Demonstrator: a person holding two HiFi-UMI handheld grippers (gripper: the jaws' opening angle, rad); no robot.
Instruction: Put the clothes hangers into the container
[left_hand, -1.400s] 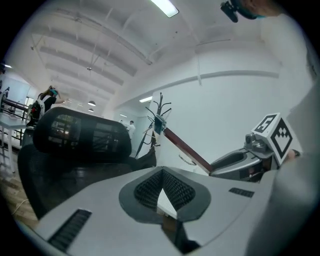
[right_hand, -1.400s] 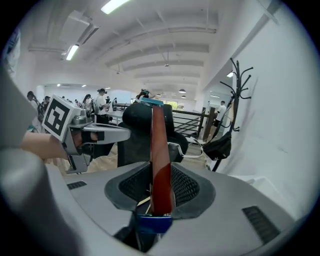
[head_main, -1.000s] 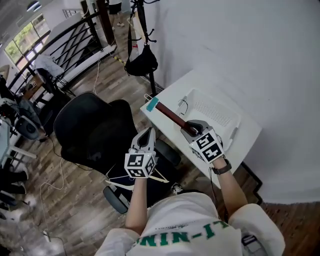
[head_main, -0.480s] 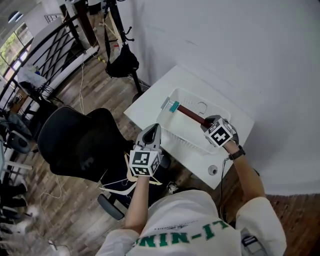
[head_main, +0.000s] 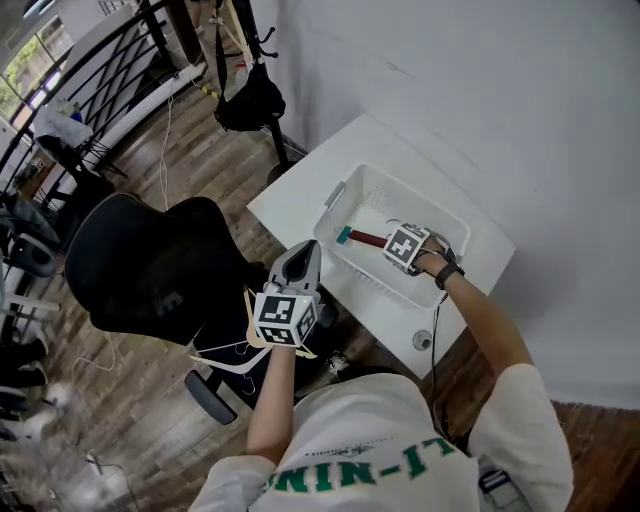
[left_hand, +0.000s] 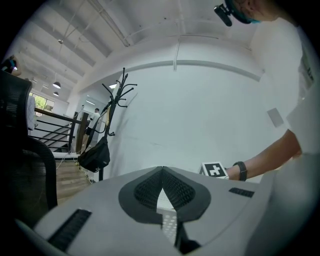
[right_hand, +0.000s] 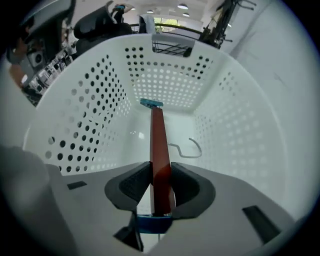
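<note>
White table (head_main: 295, 195) bears perforated white container (head_main: 372, 278).

Black chair (head_main: 140, 262), hanging bag (head_main: 250, 106) (on a rack (left_hand: 121, 90))

Both arms reach forward, a gripper in each.
Left gripper (head_main: 303, 262) at centre, level, jaws together; right gripper (head_main: 388, 242), right of centre, points down, jaws clamped on a hanger (right_hand: 158, 145).

container (head_main: 372, 172) open above; wall (head_main: 480, 90) close behind it, chair (head_main: 140, 270) just beside the table (head_main: 290, 200).
</note>
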